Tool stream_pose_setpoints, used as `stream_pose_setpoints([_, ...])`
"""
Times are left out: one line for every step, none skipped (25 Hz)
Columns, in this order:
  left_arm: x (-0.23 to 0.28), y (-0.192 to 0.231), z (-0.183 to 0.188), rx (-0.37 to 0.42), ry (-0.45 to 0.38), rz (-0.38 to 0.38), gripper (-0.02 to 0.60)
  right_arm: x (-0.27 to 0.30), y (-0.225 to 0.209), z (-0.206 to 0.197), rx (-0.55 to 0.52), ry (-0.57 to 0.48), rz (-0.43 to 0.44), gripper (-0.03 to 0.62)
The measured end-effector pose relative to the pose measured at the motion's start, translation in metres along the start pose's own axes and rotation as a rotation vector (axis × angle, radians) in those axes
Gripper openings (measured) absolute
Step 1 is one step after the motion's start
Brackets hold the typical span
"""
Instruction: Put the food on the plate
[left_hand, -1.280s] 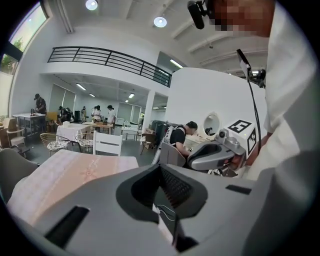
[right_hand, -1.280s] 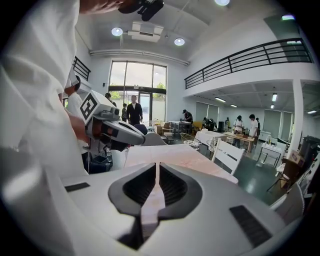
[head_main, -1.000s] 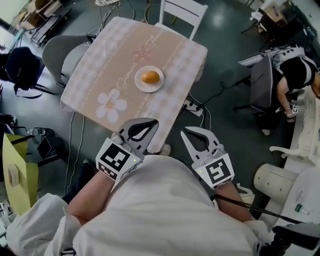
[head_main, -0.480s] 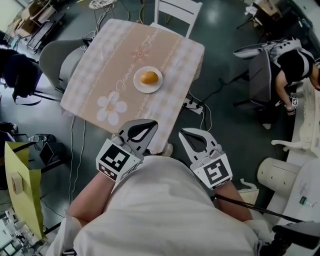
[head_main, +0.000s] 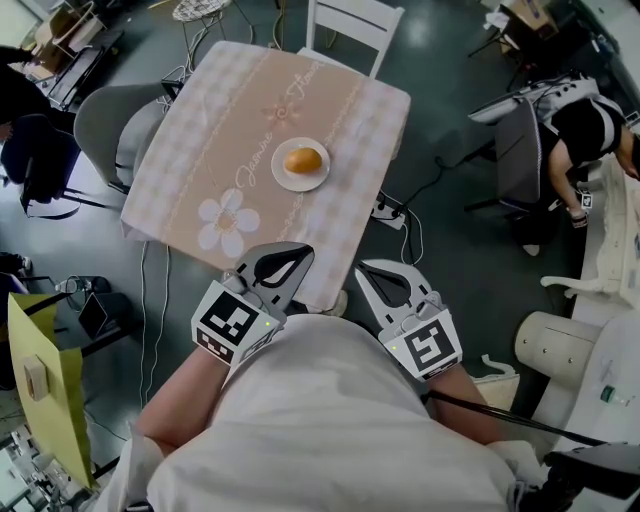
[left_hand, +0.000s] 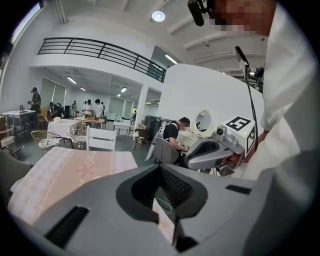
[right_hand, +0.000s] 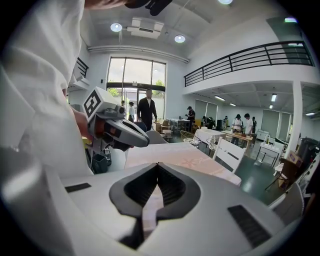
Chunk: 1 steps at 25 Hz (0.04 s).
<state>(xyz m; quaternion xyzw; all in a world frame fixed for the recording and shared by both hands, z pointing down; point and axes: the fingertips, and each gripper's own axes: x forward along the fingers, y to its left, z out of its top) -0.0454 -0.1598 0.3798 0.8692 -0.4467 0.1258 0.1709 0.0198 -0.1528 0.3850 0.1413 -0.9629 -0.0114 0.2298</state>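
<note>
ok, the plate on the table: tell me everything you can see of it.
The plate is small, round and white, with a plain rim; it could be ceramic or plastic, I cannot tell which. It lies flat on the pink checked tablecloth, about mid-table and slightly toward the right edge in the head view. One rounded orange-yellow piece of food sits on its middle. Nothing else touches it.
</note>
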Motion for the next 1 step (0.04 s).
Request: stream_pose_setpoints([-0.0023,0.0023,-0.0004,-0.001,0.000,-0.001,0.009,0.0027,0.0013,0.0011,0.003,0.001,0.000,0.014])
